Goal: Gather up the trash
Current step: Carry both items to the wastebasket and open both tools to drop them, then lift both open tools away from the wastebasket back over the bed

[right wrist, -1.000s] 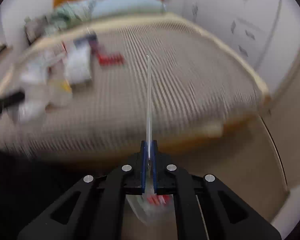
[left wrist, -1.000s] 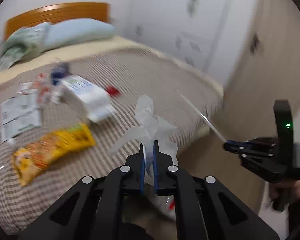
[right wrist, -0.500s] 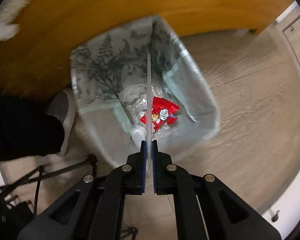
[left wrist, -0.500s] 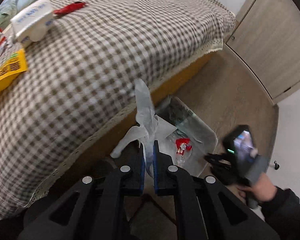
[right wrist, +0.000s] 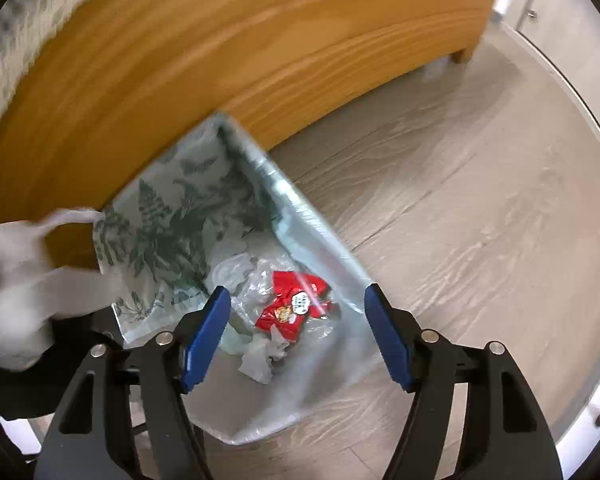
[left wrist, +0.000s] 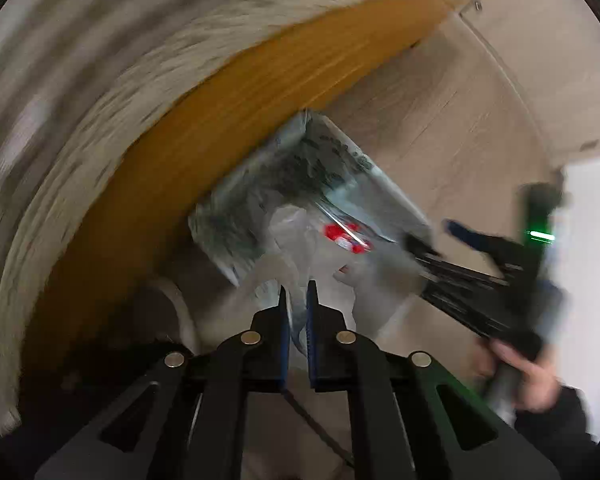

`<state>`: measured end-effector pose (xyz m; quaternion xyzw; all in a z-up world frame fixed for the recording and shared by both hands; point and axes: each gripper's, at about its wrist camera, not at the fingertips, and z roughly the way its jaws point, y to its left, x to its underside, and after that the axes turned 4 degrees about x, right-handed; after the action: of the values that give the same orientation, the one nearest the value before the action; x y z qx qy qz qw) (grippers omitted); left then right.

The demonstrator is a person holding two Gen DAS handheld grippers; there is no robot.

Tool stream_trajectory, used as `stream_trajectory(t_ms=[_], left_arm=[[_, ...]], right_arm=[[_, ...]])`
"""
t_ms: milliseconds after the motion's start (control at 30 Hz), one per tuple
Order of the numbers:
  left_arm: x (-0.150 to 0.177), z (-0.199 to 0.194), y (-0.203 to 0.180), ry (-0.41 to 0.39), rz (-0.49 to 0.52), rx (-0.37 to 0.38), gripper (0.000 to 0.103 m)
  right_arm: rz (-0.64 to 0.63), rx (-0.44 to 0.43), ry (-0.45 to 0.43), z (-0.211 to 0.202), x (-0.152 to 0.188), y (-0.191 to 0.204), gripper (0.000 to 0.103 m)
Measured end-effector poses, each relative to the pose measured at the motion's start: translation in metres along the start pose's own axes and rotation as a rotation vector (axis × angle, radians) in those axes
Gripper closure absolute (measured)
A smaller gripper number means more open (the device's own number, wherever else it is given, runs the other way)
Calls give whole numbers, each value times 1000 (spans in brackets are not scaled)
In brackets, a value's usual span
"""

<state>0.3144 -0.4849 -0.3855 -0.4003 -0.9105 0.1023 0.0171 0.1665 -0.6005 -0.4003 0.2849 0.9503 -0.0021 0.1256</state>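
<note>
Crumpled tissue point(left wrist: 288, 240) (blurred) pinched by left gripper point(left wrist: 294, 304) over bin point(left wrist: 396, 196).

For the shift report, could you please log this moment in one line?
left gripper: shut on crumpled plastic | right gripper: opening, nothing between | both above trash bin

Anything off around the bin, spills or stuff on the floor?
Nothing stands out. The bin stands upright by the bed frame, with the red wrapper and clear plastic scraps inside it. No litter on the visible floor. Both views are motion-blurred, so small bits could be missed.
</note>
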Motion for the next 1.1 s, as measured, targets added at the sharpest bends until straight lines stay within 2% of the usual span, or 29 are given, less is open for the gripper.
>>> stream_trajectory(t_ms=[33, 100, 133, 167, 200, 233, 300, 367, 600, 800, 933, 1100], left_arm=[[-7, 10, -9, 0, 39, -36, 99], [-24, 27, -18, -3, 89, -33, 97], [-34, 39, -22, -14, 108, -37, 89], [-47, 49, -19, -29, 132, -86, 75], [-50, 57, -17, -47, 146, -146, 41], [-54, 61, -19, -87, 157, -195, 27], [-54, 64, -18, -122, 175, -193, 27], [-56, 64, -13, -81, 165, -184, 27], [-47, 44, -4, -93, 143, -186, 25], [-26, 20, 0, -40, 123, -150, 23], [-9, -17, 0, -108, 105, -82, 19], [18, -77, -8, -282, 168, -27, 19]], right_arm=[[22, 0, -6, -7, 3, -7, 36], [50, -1, -14, -12, 7, -14, 36], [65, -12, -16, -16, 10, -18, 36], [74, -19, -13, -19, 11, -21, 36], [79, -22, -13, -22, 13, -22, 36], [79, -26, -11, -26, 17, -23, 36], [68, -31, 4, -28, 23, -23, 36], [51, -27, 21, -26, 31, -20, 36], [31, -15, 71, -24, 40, -8, 36], [-5, 21, 68, -44, 43, -6, 36], [-35, 58, 36, -65, 41, -1, 36], [-58, 129, -21, -98, 27, 7, 36]])
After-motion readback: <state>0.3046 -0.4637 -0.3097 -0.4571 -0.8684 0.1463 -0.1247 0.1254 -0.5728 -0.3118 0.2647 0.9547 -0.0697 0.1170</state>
